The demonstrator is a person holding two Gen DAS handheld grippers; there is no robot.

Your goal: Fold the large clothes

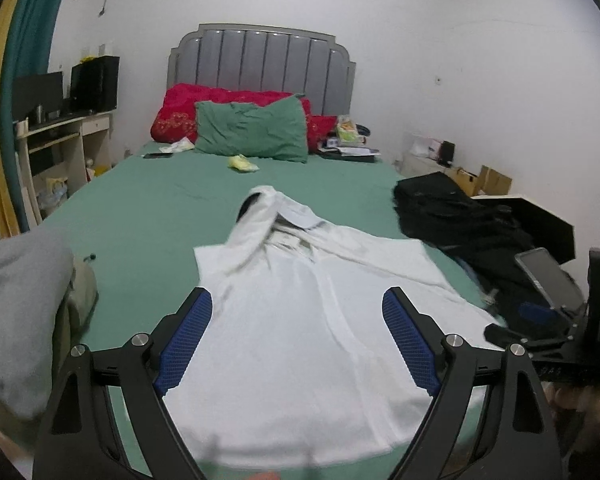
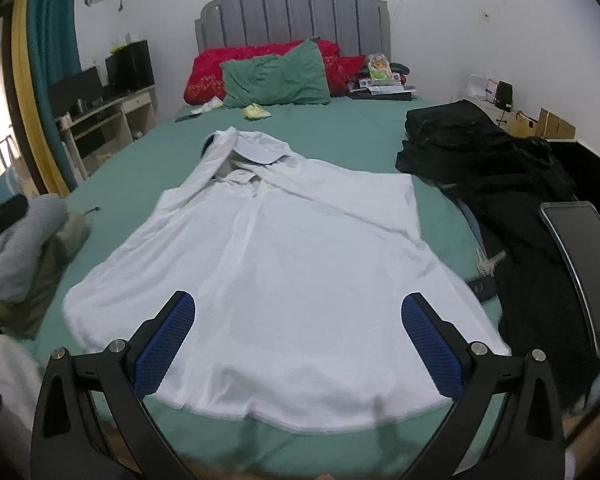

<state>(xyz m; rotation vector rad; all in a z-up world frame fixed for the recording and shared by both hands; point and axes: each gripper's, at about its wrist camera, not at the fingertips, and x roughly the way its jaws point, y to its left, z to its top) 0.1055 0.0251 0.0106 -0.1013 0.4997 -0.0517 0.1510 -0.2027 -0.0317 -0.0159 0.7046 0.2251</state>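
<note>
Over the green bed (image 2: 340, 140), both tongs (image 1: 296, 312) (image 2: 298, 316) gape above a white garment (image 2: 284, 264); no legible writing.

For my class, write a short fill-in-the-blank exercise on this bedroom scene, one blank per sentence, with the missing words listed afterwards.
1. The white garment lies spread flat on a bed sheet coloured ____.
2. To the garment's right lies a pile of clothes coloured ____.
3. Both the left tool and the right tool have their jaws ____.
4. In front of the red bedding rests a green ____.

Missing words: green; black; open; pillow
</note>
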